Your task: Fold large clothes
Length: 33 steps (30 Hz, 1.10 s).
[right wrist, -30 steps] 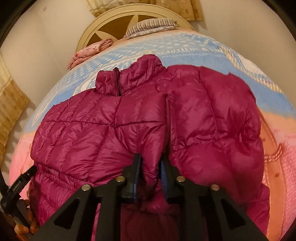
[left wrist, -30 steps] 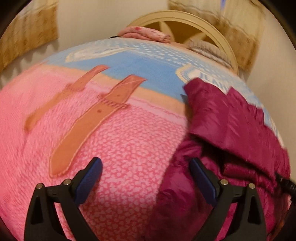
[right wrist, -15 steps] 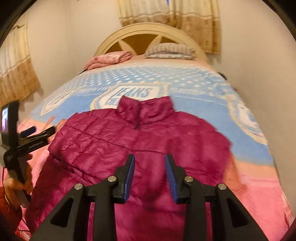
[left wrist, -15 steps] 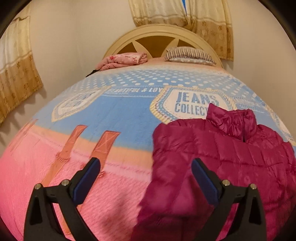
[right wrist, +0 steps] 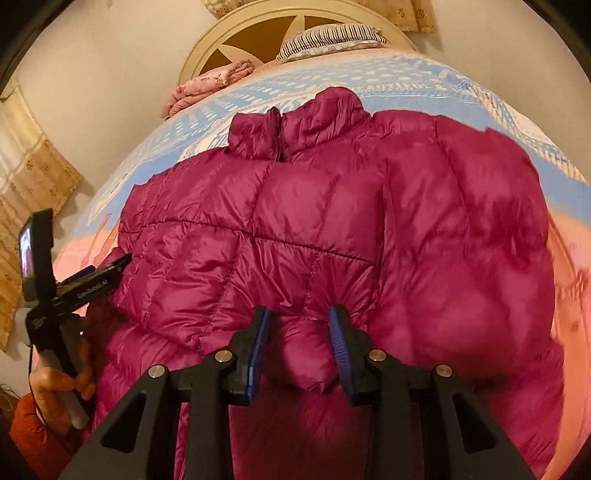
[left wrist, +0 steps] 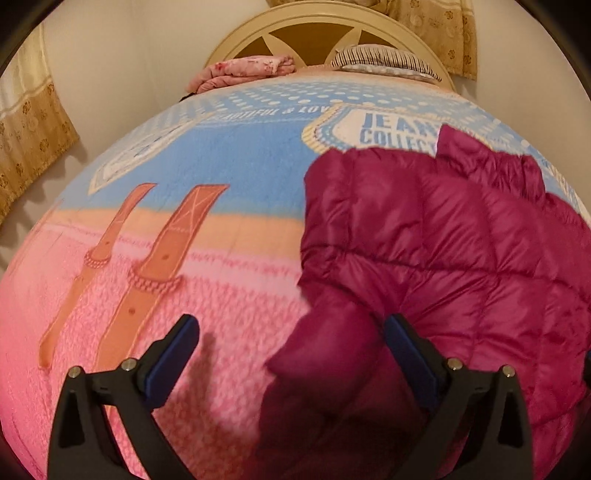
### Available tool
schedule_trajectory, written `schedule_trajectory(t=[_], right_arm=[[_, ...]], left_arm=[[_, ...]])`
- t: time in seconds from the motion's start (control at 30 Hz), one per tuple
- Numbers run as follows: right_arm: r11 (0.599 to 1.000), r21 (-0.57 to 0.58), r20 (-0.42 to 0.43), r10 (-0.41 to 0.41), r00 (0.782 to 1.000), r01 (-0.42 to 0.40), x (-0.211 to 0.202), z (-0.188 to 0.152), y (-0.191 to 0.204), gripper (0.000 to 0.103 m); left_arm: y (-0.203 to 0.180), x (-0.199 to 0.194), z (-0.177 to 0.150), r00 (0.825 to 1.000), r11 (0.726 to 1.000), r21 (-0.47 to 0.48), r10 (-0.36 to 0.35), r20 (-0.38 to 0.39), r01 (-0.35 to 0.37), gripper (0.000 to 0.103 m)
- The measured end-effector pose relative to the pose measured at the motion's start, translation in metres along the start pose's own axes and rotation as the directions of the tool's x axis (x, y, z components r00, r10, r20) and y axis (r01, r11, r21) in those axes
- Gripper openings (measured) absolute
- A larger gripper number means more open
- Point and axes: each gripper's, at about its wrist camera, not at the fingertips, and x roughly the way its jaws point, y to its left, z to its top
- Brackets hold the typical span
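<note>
Left wrist view: left gripper (left wrist: 291, 354) has fingers spread wide, holding nothing, hovering low over the pink part of the bed (left wrist: 229, 302). Puffer jacket (left wrist: 443, 266) lies ahead and to the right, its left edge and a loose sleeve fold reaching into the gap between the fingers, nearer the right finger (left wrist: 406, 350). Contact with it: cannot tell.

Right wrist view: right gripper (right wrist: 300, 345) sits centred on the jacket's near hem, fingers narrow, with a puffed hem section bulging between them; looks like a partial pinch, firmness unclear. Jacket long axis runs straight away from the fingers, collar (right wrist: 306, 125) at the far end toward the headboard (right wrist: 236, 33). Left gripper is seen at the jacket's left side. Right hand is nearer the hem, so likely it leads the fold.
</note>
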Motion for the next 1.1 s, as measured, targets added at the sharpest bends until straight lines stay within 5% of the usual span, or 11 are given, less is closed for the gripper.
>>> schedule_trajectory(t=[0.33, 0.4, 0.47, 0.53, 0.57, 0.73, 0.87, 1.1], right_arm=[[0.997, -0.034, 0.002, -0.064, 0.998, 0.064, -0.007, 0.001, 0.010, 0.035], [1.000, 0.007, 0.059, -0.019, 0.998, 0.018, -0.035, 0.005, 0.012, 0.035], [0.999, 0.018, 0.154, 0.035, 0.987, -0.038, -0.068, 0.010, 0.013, 0.041], [1.000, 0.006, 0.232, 0.017, 0.973, -0.019, -0.102, 0.021, 0.013, 0.073], [1.000, 0.001, 0.253, 0.016, 0.967, -0.017, -0.112, 0.027, 0.012, 0.077], [1.000, 0.002, 0.284, -0.013, 0.959, 0.013, -0.132, 0.074, 0.003, 0.078], [0.998, 0.051, 0.254, -0.037, 0.966, 0.024, -0.107, 0.130, -0.008, 0.078], [0.986, 0.162, 0.081, -0.052, 0.995, 0.038, 0.003, 0.196, -0.026, 0.078]], left_arm=[[-0.016, -0.010, 0.000, 0.994, 0.990, 0.086, 0.108, 0.037, -0.110, 0.103], [-0.018, -0.021, 0.001, 0.990, 0.985, 0.112, 0.126, 0.061, -0.132, 0.103], [-0.020, -0.037, -0.002, 0.984, 0.978, 0.140, 0.139, 0.114, -0.155, 0.103], [-0.021, -0.050, -0.003, 0.979, 0.974, 0.154, 0.141, 0.150, -0.164, 0.103], [-0.021, -0.058, -0.001, 0.979, 0.977, 0.153, 0.120, 0.163, -0.145, 0.103], [-0.013, -0.080, 0.021, 0.976, 0.994, 0.109, 0.007, 0.217, -0.031, 0.103], [-0.020, -0.063, 0.047, 0.976, 0.996, 0.082, -0.056, 0.211, 0.039, 0.103], [-0.029, -0.010, 0.044, 0.986, 1.000, 0.010, -0.004, 0.169, 0.003, 0.103]])
